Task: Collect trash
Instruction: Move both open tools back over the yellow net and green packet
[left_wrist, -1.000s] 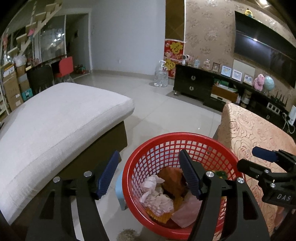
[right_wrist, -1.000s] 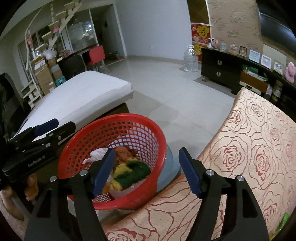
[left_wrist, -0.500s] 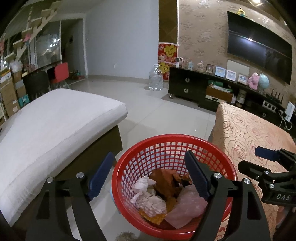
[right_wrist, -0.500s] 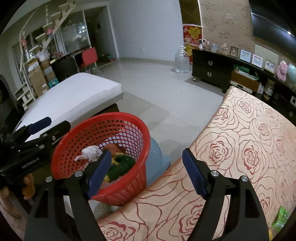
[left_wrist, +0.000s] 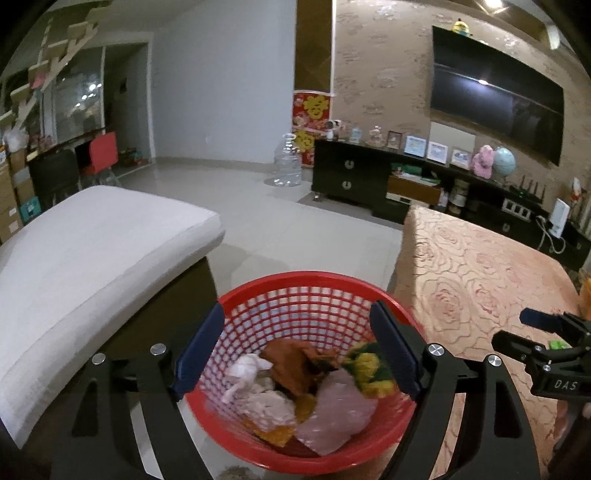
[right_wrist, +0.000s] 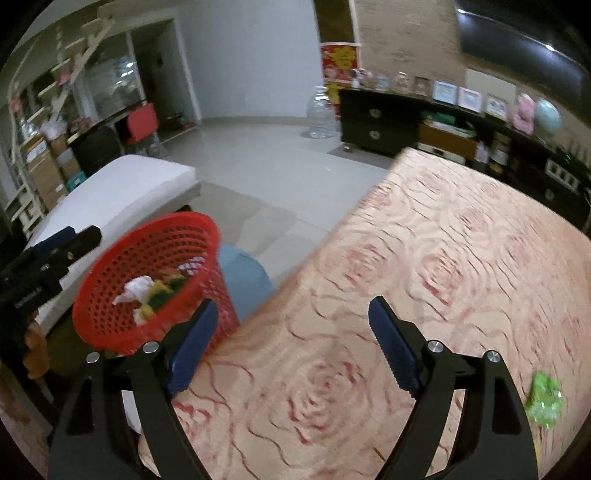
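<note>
A red mesh basket (left_wrist: 306, 295) holds several pieces of trash: white tissue (left_wrist: 245, 371), orange, pink and yellow-green wrappers. My left gripper (left_wrist: 295, 347) is open and empty, hovering just above the basket. The basket also shows in the right wrist view (right_wrist: 155, 258), at the left. My right gripper (right_wrist: 291, 339) is open and empty above the rose-patterned tablecloth (right_wrist: 424, 258). A crumpled green wrapper (right_wrist: 545, 400) lies on the cloth, right of the right gripper. The right gripper shows in the left wrist view (left_wrist: 532, 332).
A white cushioned bench (left_wrist: 85, 251) stands left of the basket. A light blue stool (right_wrist: 243, 277) sits beside the basket, by the table edge. A black TV cabinet (left_wrist: 369, 177) and a water bottle (left_wrist: 288, 162) stand at the far wall across tiled floor.
My right gripper has swung right, away from the basket and over the tablecloth; the green wrapper has come into view. My left gripper has shifted slightly and stays over the basket.
</note>
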